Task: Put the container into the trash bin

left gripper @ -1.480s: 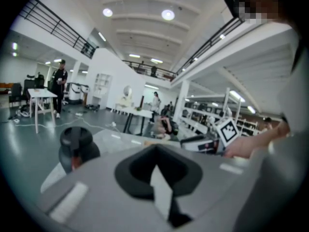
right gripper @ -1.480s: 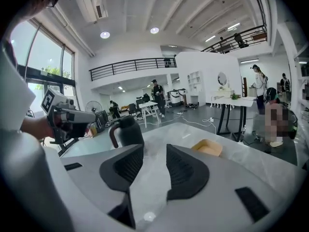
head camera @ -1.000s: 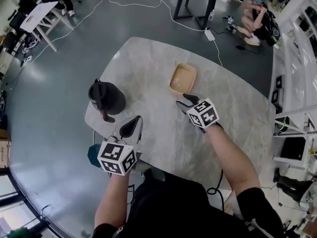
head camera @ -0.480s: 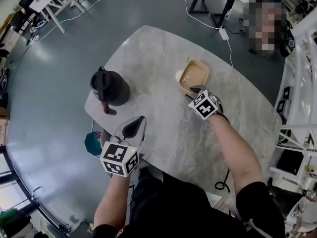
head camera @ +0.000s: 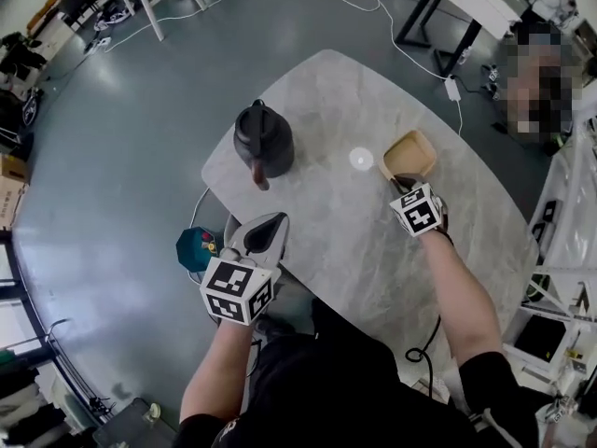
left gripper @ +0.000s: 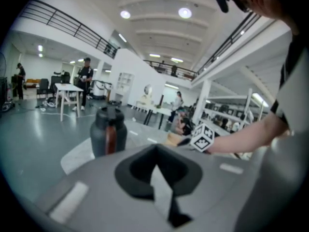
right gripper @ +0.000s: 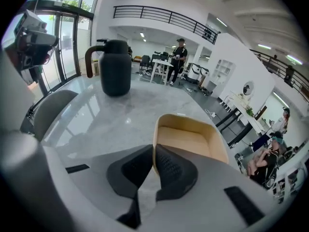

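Container [head camera: 409,154]: tan open tub, far right of table [head camera: 326,231] | judged light, thin-walled, may flex; hold at rim | right claw [right gripper: 153,159] closing, near wall between its jaws | left claw [left gripper: 155,151] pressed together, empty

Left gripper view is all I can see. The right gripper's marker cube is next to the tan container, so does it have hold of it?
Observer: Yes. The right gripper's fingers are closing on the container's near wall, one inside, one outside.
Operator: Anything in it?
Observer: No, the right gripper view shows it empty.
Operator: Where's the bin?
Observer: In the head view, what looks like a teal bin sits on the floor off the table's edge, beside the left gripper.
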A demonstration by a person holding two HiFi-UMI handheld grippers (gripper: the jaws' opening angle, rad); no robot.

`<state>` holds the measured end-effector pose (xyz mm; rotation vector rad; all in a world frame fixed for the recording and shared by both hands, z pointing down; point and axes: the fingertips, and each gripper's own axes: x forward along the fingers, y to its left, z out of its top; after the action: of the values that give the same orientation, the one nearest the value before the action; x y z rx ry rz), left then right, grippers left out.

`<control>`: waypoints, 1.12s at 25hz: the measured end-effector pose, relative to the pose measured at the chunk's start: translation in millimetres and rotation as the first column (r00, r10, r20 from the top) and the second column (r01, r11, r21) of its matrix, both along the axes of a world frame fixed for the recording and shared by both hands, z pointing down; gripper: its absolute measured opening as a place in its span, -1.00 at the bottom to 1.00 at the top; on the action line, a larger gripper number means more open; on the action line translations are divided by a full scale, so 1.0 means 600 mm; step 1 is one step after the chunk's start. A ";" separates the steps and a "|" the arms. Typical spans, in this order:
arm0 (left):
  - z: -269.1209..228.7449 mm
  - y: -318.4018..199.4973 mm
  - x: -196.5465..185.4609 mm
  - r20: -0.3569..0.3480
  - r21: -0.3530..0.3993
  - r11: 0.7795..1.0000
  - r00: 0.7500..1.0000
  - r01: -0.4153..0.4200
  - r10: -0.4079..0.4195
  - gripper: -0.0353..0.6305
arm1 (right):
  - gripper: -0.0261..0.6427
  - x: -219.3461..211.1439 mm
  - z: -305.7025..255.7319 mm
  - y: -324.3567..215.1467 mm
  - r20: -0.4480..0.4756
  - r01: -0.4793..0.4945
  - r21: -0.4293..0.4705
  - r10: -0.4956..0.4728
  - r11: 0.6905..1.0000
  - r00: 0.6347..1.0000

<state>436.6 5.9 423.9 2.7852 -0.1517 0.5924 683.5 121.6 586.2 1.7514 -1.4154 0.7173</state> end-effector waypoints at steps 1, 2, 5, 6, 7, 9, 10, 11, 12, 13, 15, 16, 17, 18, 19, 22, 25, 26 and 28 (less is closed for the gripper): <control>-0.006 -0.011 -0.020 -0.007 0.003 1.000 1.000 0.013 -0.013 -0.87 | -0.89 -0.018 -0.014 -0.002 0.002 -0.011 0.019 0.011 1.000 1.000; -0.012 -0.022 -0.039 -0.014 0.006 1.000 1.000 0.028 -0.027 -0.87 | -0.89 -0.036 -0.031 -0.004 0.002 -0.019 0.039 0.019 0.999 1.000; -0.031 -0.055 -0.098 -0.037 0.016 0.997 0.997 0.075 -0.074 -0.87 | -0.89 -0.091 -0.086 -0.016 -0.016 -0.010 0.101 0.012 0.995 1.000; -0.039 -0.066 -0.118 -0.047 0.021 0.995 0.995 0.094 -0.093 -0.87 | -0.89 -0.108 -0.105 -0.025 -0.026 0.003 0.118 0.000 0.993 1.000; -0.047 -0.078 -0.138 -0.056 0.025 0.993 0.992 0.112 -0.110 -0.87 | -0.89 -0.126 -0.126 -0.036 -0.038 0.017 0.136 -0.012 0.991 0.999; -0.061 -0.100 -0.185 -0.070 0.033 0.989 0.987 0.144 -0.142 -0.87 | -0.89 -0.164 -0.168 -0.061 -0.064 0.042 0.173 -0.032 0.984 0.997; -0.066 -0.111 -0.212 -0.074 0.039 0.986 0.985 0.159 -0.156 -0.87 | -0.89 -0.184 -0.191 -0.076 -0.078 0.054 0.193 -0.040 0.980 0.996; -0.072 -0.122 -0.239 -0.078 0.045 0.984 0.982 0.174 -0.170 -0.87 | -0.89 -0.206 -0.215 -0.092 -0.094 0.069 0.215 -0.049 0.974 0.994; -0.077 -0.134 -0.269 -0.081 0.051 0.981 0.979 0.190 -0.185 -0.87 | -0.89 -0.229 -0.240 -0.110 -0.113 0.087 0.237 -0.062 0.968 0.992; -0.082 -0.146 -0.300 -0.085 0.056 0.977 0.976 0.206 -0.201 -0.87 | -0.89 -0.254 -0.266 -0.130 -0.133 0.110 0.257 -0.078 0.960 0.988; -0.089 -0.172 -0.365 -0.091 0.065 0.967 0.967 0.244 -0.238 -0.87 | -0.89 -0.313 -0.315 -0.173 -0.181 0.168 0.292 -0.118 0.942 0.976; -0.092 -0.184 -0.399 -0.095 0.070 0.962 0.961 0.265 -0.258 -0.87 | -0.89 -0.347 -0.338 -0.196 -0.205 0.202 0.307 -0.142 0.930 0.968; -0.095 -0.195 -0.432 -0.099 0.075 0.956 0.956 0.285 -0.277 -0.87 | -0.89 -0.382 -0.359 -0.218 -0.228 0.237 0.320 -0.168 0.917 0.959; -0.098 -0.203 -0.463 -0.103 0.082 0.949 0.950 0.303 -0.295 -0.87 | -0.89 -0.417 -0.378 -0.240 -0.246 0.272 0.331 -0.195 0.904 0.949; -0.101 -0.211 -0.490 -0.106 0.091 0.943 0.944 0.321 -0.311 -0.87 | -0.89 -0.452 -0.394 -0.259 -0.260 0.305 0.341 -0.223 0.889 0.940; -0.114 -0.227 -0.557 -0.114 0.118 0.920 0.926 0.373 -0.361 -0.87 | -0.89 -0.552 -0.430 -0.313 -0.274 0.405 0.361 -0.319 0.840 0.907; -0.121 -0.242 -0.625 -0.120 0.119 0.902 0.908 0.415 -0.402 -0.87 | -0.89 -0.668 -0.436 -0.361 -0.265 0.502 0.361 -0.430 0.786 0.863; -0.119 -0.246 -0.648 -0.119 0.117 0.896 0.902 0.428 -0.415 -0.87 | -0.89 -0.707 -0.431 -0.375 -0.262 0.534 0.354 -0.467 0.767 0.845; -0.110 -0.254 -0.694 -0.113 0.107 0.881 0.886 0.461 -0.450 -0.87 | -0.89 -0.780 -0.407 -0.397 -0.247 0.595 0.332 -0.541 0.732 0.804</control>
<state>19.9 -146.7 358.1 2.7421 -0.8303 0.3512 215.4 -116.7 341.8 1.4638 -1.9680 -0.0328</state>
